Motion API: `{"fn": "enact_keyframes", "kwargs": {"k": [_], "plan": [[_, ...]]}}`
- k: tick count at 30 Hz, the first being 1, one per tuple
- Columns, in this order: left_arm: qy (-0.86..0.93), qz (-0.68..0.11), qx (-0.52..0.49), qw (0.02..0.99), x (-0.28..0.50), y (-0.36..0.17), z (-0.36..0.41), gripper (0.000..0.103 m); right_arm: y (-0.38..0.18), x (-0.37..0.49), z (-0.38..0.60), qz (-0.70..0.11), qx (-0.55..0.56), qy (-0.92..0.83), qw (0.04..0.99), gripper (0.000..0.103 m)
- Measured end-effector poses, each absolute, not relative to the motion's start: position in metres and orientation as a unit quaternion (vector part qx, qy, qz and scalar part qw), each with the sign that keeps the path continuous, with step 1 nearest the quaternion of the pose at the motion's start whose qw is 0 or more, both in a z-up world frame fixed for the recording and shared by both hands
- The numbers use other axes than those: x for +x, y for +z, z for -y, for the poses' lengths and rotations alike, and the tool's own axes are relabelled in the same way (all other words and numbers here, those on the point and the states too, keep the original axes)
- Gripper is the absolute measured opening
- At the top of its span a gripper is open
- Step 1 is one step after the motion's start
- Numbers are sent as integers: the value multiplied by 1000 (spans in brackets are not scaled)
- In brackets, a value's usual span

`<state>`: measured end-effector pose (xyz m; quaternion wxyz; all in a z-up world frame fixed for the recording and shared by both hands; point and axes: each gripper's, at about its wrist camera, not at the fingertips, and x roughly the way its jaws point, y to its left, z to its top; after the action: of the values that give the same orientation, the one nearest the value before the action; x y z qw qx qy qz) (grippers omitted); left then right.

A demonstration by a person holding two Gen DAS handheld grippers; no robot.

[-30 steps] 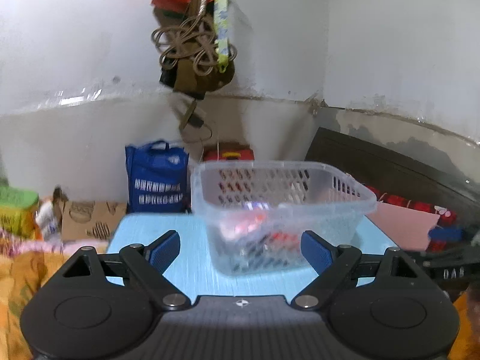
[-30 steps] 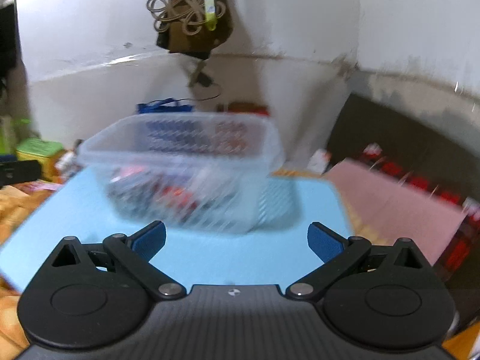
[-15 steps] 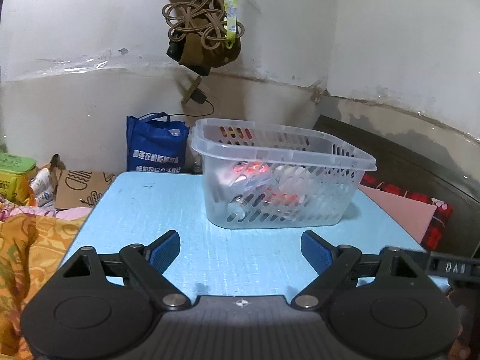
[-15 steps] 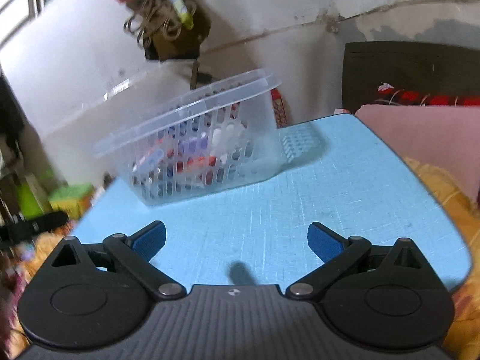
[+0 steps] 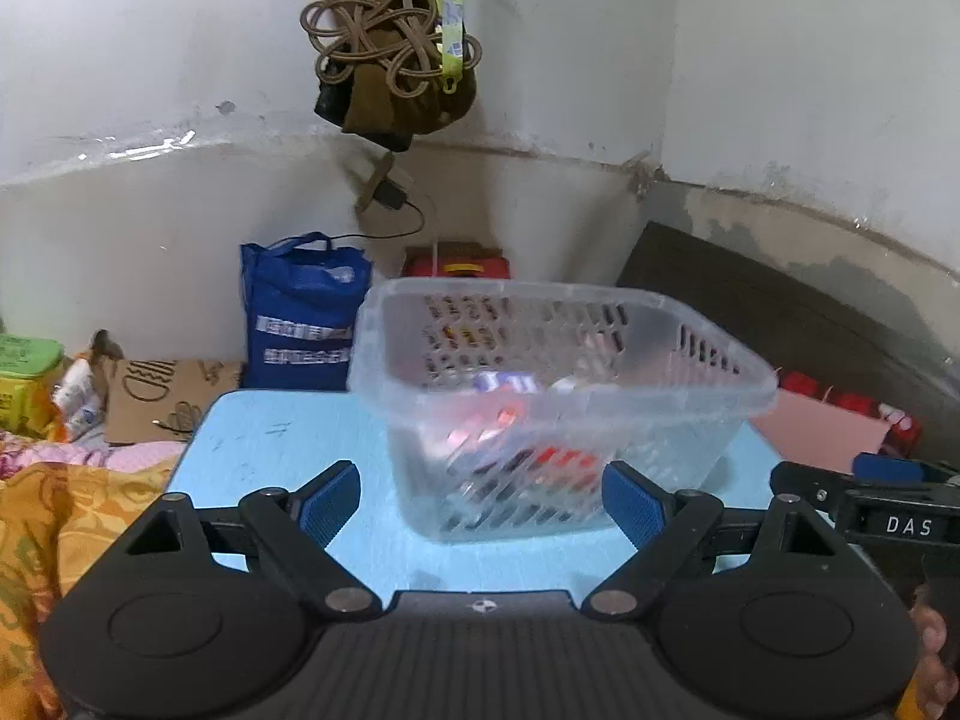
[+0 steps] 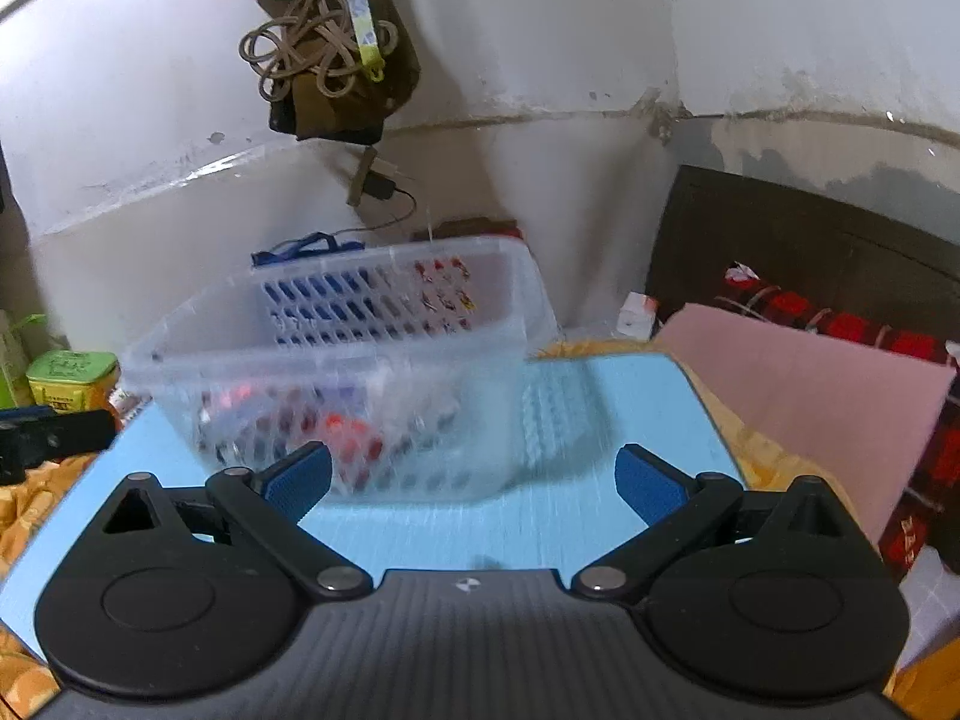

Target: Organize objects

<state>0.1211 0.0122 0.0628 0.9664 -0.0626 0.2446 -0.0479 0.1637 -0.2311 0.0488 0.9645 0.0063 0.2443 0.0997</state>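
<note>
A clear perforated plastic basket (image 5: 558,408) stands on a light blue table (image 5: 282,450), with several small red, white and purple items lying inside it. My left gripper (image 5: 480,501) is open, its blue pads just short of the basket's near wall, nothing between them. In the right wrist view the same basket (image 6: 354,372) sits ahead and to the left on the table (image 6: 600,516). My right gripper (image 6: 474,480) is open and empty, close to the basket's near right corner. The right gripper's black body (image 5: 864,516) shows at the left wrist view's right edge.
A blue shopping bag (image 5: 303,312) and a red box (image 5: 456,261) stand behind the table by the wall. Cords and a brown bag (image 5: 396,60) hang above. Cardboard (image 5: 162,396), a green tin (image 5: 27,372) and orange fabric (image 5: 66,516) lie left. A pink sheet (image 6: 804,396) lies right.
Both grippers pulled back from the basket half a second ago and have now come close to it again. The right wrist view has rolled back to level. Both stay open.
</note>
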Motion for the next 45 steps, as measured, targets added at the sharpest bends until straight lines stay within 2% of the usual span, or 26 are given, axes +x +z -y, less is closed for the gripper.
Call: {"fn": "enact_keyframes", "kwargs": {"k": [7, 16, 45], "plan": [[-52, -270, -56, 960, 153, 80, -3, 90, 77, 180, 218, -229, -13, 95, 969, 103], [-6, -276, -12, 961, 175, 92, -2, 90, 73, 206, 216, -273, -5, 95, 957, 103], [-9, -252, -11, 968, 169, 98, -2, 90, 88, 207, 200, -274, -35, 85, 957, 103]]}}
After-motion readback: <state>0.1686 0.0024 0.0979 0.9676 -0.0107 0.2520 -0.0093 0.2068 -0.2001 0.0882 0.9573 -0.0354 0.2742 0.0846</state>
